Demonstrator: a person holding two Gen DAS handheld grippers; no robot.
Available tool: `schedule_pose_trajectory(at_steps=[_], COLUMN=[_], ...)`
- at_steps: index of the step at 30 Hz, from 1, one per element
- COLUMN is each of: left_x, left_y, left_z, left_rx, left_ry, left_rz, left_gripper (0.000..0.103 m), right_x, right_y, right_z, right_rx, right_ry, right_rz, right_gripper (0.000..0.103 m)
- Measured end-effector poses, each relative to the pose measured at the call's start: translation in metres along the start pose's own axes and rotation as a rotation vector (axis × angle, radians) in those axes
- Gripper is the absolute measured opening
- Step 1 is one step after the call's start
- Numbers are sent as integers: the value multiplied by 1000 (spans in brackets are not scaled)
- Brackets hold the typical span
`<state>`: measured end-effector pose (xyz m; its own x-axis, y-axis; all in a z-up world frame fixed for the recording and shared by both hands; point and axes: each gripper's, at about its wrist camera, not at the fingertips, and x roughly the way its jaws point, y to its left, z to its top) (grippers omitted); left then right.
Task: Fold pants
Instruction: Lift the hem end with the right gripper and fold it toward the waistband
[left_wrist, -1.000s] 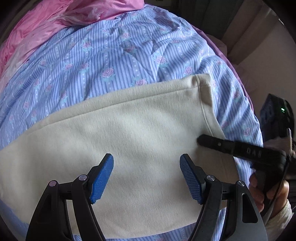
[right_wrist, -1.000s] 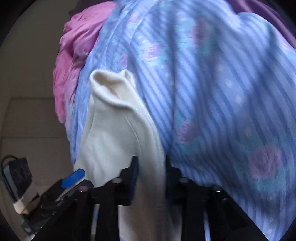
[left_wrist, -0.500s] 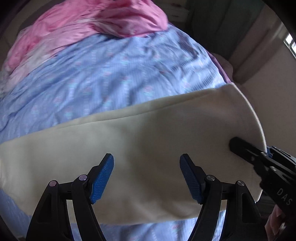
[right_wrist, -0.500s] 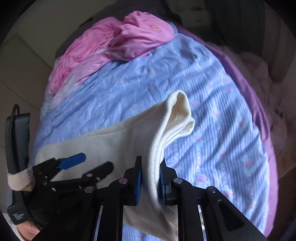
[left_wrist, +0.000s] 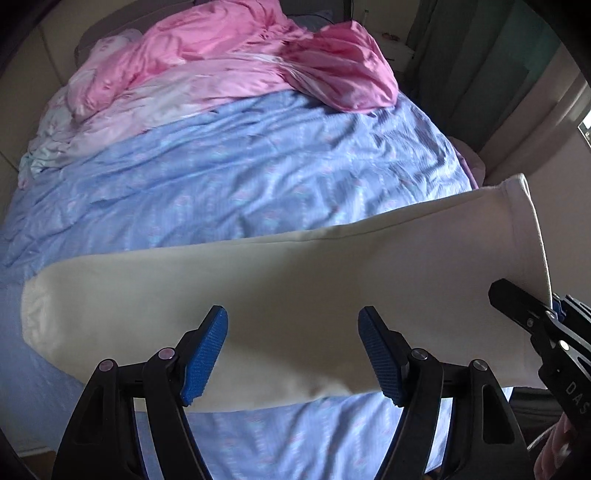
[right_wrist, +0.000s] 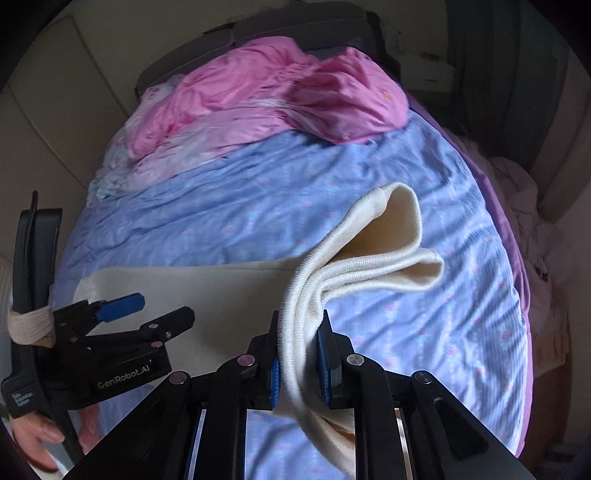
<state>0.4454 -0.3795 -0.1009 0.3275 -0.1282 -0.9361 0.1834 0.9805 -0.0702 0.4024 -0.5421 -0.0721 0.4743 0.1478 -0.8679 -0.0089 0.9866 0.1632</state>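
Observation:
Cream pants (left_wrist: 295, 288) stretch across the bed, the left end lying on the blue sheet, the right end lifted. My left gripper (left_wrist: 293, 354) is open and empty, hovering above the middle of the cloth. My right gripper (right_wrist: 298, 354) is shut on the ribbed waistband of the pants (right_wrist: 354, 254) and holds that end up in the air, the band hanging in a loose fold. The right gripper also shows at the right edge of the left wrist view (left_wrist: 546, 317), clamped on the hem. The left gripper shows in the right wrist view (right_wrist: 147, 314), open.
The bed has a blue striped floral sheet (left_wrist: 258, 173). A crumpled pink duvet (left_wrist: 229, 62) lies at the far end. A purple blanket edge (right_wrist: 517, 258) runs along the bed's right side. A wall and a green curtain (left_wrist: 461, 74) stand to the right.
My right gripper has lifted the waistband end up off the bed and pulled it taut. Both cameras have risen and tilted, showing more of the bed. The left gripper stays open.

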Motion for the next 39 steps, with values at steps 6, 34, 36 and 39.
schedule_pose_trajectory(at_steps=[6,34,36,39], left_x=[-26,19,23,31], left_y=[66,299,314,332], left_z=[-6,-51,-55,-61], left_rx=[23,-17,-35,-53], left_ry=[9,83,97,107], left_rz=[7,-40,-38,-30], left_gripper=[72,72,72,72], right_x=[-5,144,161,183], right_y=[75,284,295,306], right_z=[0,-18,-21,-26], right_rx=[-48,-93,-97,-104], right_ry=[0,200,224,258], right_rz=[4,-77,-76,-89], right_gripper=[17,14,14,14])
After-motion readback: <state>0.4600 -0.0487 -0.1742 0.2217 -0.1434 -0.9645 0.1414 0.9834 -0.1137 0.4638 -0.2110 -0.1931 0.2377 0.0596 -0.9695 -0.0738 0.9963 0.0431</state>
